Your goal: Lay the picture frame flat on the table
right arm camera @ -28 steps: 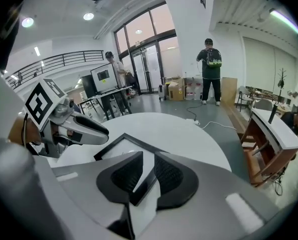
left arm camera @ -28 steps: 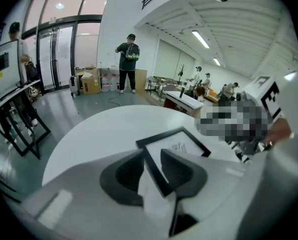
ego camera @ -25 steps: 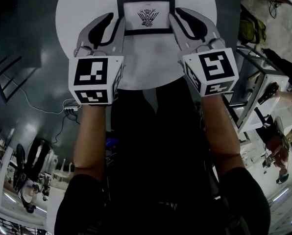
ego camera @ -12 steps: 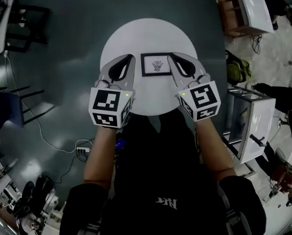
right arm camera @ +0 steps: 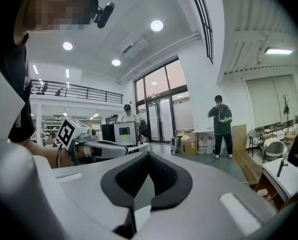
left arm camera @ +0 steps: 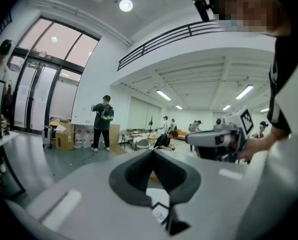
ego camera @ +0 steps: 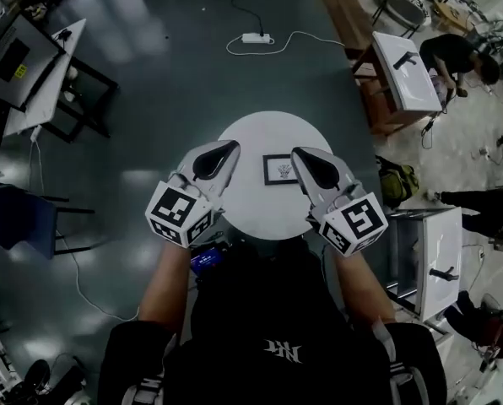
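The black picture frame [ego camera: 280, 169], with a white sheet and a small dark drawing, lies flat near the middle of the round white table [ego camera: 251, 205]. Both grippers hang high above the table, one on each side of the frame and well clear of it. My left gripper [ego camera: 232, 146] is shut with nothing in it; its dark pads meet at the tip [left arm camera: 153, 151]. My right gripper [ego camera: 296, 153] is also shut and empty, its pads [right arm camera: 148, 156] touching. Each gripper view looks level across the room and shows the other gripper beside it.
A blue chair [ego camera: 19, 218] stands to the left and a desk [ego camera: 32, 66] at upper left. White tables [ego camera: 441, 256] and a green bag [ego camera: 397, 180] stand close on the right. A power strip [ego camera: 256, 37] with its cable lies on the floor beyond. People stand in the hall.
Both grippers have lifted far up from the table, where they flanked the frame. The left jaws have gone from spread to shut. The frame stays flat on the table.
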`<state>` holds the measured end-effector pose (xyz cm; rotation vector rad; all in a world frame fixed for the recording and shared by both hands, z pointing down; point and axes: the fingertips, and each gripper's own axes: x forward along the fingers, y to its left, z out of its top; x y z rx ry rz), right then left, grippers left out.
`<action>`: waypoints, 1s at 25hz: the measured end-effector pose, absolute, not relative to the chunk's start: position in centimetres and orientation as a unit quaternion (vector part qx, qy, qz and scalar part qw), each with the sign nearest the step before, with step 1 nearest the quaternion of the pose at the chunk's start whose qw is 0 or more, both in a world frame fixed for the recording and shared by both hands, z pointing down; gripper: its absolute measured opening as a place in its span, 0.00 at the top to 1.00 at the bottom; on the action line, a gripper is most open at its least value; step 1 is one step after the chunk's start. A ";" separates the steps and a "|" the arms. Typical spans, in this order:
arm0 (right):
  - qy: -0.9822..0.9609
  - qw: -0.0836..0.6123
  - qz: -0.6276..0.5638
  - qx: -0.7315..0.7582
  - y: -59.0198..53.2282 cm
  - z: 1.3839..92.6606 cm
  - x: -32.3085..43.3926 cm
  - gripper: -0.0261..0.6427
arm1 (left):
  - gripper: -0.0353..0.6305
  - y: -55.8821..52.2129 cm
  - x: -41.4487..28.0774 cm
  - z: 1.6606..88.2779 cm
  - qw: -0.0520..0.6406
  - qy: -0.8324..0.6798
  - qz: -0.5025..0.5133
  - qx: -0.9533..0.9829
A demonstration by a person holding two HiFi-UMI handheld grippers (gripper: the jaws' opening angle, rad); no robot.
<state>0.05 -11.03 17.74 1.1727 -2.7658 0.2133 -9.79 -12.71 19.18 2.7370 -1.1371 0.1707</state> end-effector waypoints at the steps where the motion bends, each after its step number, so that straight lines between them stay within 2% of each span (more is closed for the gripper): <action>1: -0.916 0.057 0.066 0.391 -10.1 16.8 -0.4 0.96 | 0.94 -11.9 -10.6 17.8 0.081 -0.370 0.039 0.925; 6: -0.918 0.009 0.050 0.394 -6.0 13.6 -2.7 0.96 | 0.94 -7.5 -14.9 13.3 0.081 -0.311 -0.046 0.946; 11: -0.921 0.011 0.027 0.388 -2.6 12.3 -3.2 0.96 | 0.94 -5.1 -16.8 12.2 0.090 -0.295 -0.069 0.949; 20: -0.935 -0.034 0.033 0.351 4.0 9.9 -1.7 0.96 | 0.94 2.4 -16.6 9.9 0.083 -0.265 -0.083 0.957; 25: -0.950 -0.046 0.015 0.309 11.5 9.0 0.7 0.96 | 0.94 8.2 -11.0 10.8 0.098 -0.241 -0.062 0.964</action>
